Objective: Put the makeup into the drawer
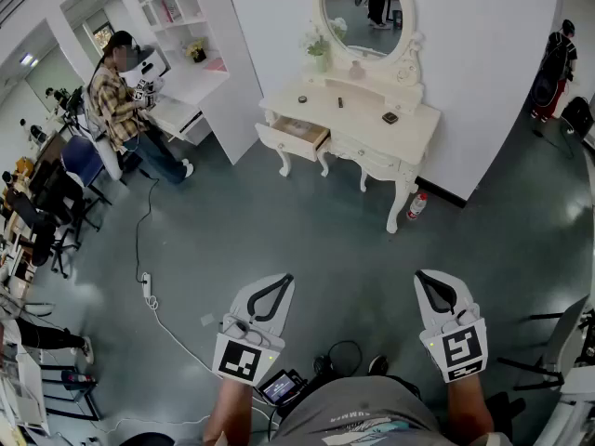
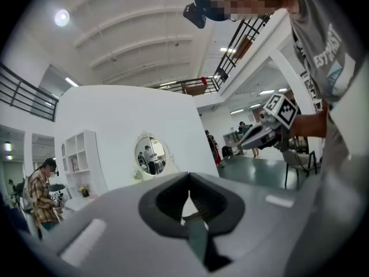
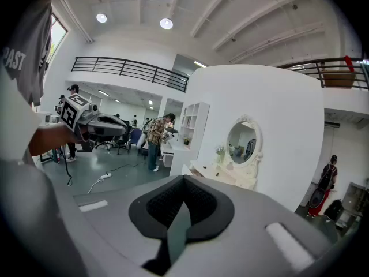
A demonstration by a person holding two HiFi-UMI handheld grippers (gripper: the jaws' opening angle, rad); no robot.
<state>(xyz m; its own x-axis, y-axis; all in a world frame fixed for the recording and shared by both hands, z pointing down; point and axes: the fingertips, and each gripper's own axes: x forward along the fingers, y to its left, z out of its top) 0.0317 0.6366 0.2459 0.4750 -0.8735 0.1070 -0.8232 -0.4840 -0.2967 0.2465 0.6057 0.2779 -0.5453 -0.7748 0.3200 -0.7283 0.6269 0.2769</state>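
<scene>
My left gripper (image 1: 282, 282) and right gripper (image 1: 426, 277) point forward, low in front of me, each with jaws pressed together and nothing between them. Past them comes bare floor (image 1: 307, 235), then the white dressing table (image 1: 420, 130), well apart from both. The makeup lies on its top: a small dark piece (image 1: 302, 99) near the left edge, a thin stick (image 1: 339, 102) mid-top, a square compact (image 1: 390, 117) toward the right front corner. The open drawer (image 1: 299, 134) juts from the left front. I judge the right gripper nearer the compact, the left nearer the drawer
</scene>
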